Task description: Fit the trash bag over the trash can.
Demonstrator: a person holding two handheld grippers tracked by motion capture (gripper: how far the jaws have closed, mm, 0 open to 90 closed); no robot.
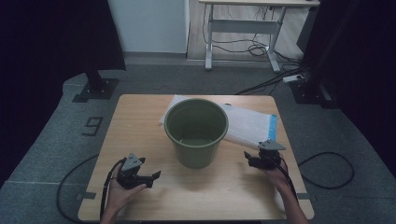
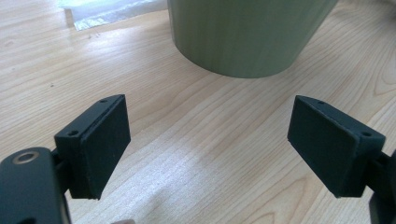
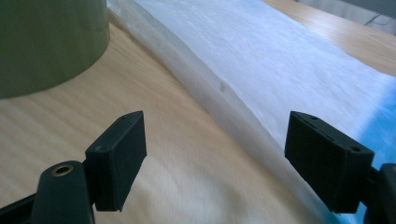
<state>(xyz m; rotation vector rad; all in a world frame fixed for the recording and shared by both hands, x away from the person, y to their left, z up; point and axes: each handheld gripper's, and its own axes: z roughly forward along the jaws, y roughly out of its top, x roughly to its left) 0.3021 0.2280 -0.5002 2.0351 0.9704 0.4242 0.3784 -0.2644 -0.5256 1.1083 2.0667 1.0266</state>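
Observation:
A green plastic bucket (image 1: 196,132) stands upright and empty in the middle of the wooden table (image 1: 140,116). Behind it and to its right lies a flat white plastic bag (image 1: 247,122) with a blue strip (image 1: 272,127) at its right end. My left gripper (image 1: 154,176) rests on the table front left of the bucket, jaws open, nothing between them; the bucket's base (image 2: 247,37) is ahead of it. My right gripper (image 1: 250,158) sits open at the bucket's right, by the bag's near edge (image 3: 261,79), with the bucket's wall (image 3: 46,42) at the left.
Both hands hold the grippers near the table's front edge, and cables (image 1: 327,168) trail off to the floor. A desk frame (image 1: 243,28) and loose cords stand on the carpet beyond the table. Dark stands (image 1: 95,86) flank the far corners.

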